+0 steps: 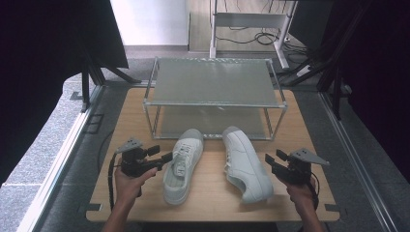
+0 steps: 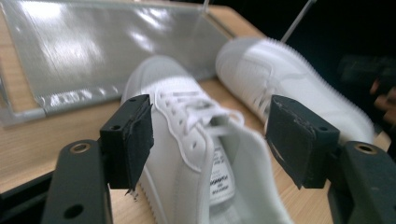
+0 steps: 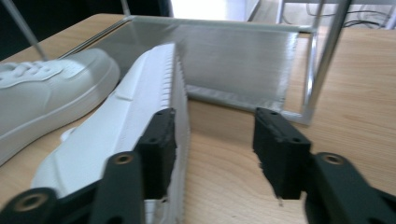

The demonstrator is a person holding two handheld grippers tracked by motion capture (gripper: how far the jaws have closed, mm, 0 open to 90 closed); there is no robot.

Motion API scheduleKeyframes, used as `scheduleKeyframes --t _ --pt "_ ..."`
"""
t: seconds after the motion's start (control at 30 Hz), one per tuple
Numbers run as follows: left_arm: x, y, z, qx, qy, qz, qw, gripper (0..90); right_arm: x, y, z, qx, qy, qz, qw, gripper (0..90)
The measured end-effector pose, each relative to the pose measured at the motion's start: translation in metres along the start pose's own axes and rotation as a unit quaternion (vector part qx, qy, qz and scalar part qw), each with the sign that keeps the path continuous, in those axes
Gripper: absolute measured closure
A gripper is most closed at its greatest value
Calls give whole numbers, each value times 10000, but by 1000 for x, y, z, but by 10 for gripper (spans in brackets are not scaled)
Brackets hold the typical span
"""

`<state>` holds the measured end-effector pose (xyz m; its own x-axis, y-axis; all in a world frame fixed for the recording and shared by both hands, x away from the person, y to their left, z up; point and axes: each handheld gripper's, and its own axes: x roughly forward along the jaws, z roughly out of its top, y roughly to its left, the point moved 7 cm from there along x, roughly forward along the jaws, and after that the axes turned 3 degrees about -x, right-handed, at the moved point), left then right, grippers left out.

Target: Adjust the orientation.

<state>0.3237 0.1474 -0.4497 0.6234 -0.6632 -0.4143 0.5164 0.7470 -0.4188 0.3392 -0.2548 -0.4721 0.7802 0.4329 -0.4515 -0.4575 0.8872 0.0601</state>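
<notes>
Here both shelves of the rack [image 1: 212,82] lie bare.

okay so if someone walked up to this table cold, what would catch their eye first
Two white sneakers in the middle of the wooden table: the left shoe upright, the right shoe tipped on its side. Behind them stands a two-tier metal rack. The left gripper and right gripper, both open, flank the shoes.

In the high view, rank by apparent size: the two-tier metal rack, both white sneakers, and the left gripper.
1. Two-tier metal rack.
2. Left white sneaker and right white sneaker, which look alike in size.
3. Left gripper, smallest.
</notes>
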Motion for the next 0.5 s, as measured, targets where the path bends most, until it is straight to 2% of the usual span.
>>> scheduleKeyframes --t 0.03,0.07,0.1,0.13,0.17,0.23,0.27,0.3,0.37,0.4,0.43,0.47,0.5 --pt "0 0 0 0 0 0 10000 320 0 0 0 0 0 0 10000 539" --pt "-2 0 1 5 -17 23 10000 318 0 5 0 -69 17 151 9999 619" --pt "-2 0 1 5 -17 23 10000 318 0 5 0 -69 17 151 9999 619" --pt "-2 1 1 -15 -20 47 10000 318 -1 12 0 -171 58 305 9994 695" --pt "-1 2 0 -35 -16 44 10000 318 -1 15 -1 -256 112 365 9989 722" --pt "-1 2 0 -58 9 42 10000 318 -1 19 -2 -343 178 400 9985 746" --pt "1 2 -2 -60 85 30 9999 317 -1 26 -6 -466 276 426 9976 797" --pt "1 2 -2 -57 101 36 9999 317 -1 29 -7 -475 299 477 9973 824" --pt "1 1 -2 -47 102 32 9999 317 -2 34 -8 -508 318 549 9967 847" --pt "-1 1 -1 -43 56 25 10000 321 -4 44 -7 -650 315 665 9952 884" --pt "-1 1 -1 -43 56 25 10000 326 -4 44 -7 -650 315 665 9952 884" --pt "-2 1 0 -19 14 42 10000 330 -6 57 -7 -856 363 854 9920 894" --pt "-2 1 0 -19 14 42 10000 330 -6 57 -7 -856 363 854 9920 894"
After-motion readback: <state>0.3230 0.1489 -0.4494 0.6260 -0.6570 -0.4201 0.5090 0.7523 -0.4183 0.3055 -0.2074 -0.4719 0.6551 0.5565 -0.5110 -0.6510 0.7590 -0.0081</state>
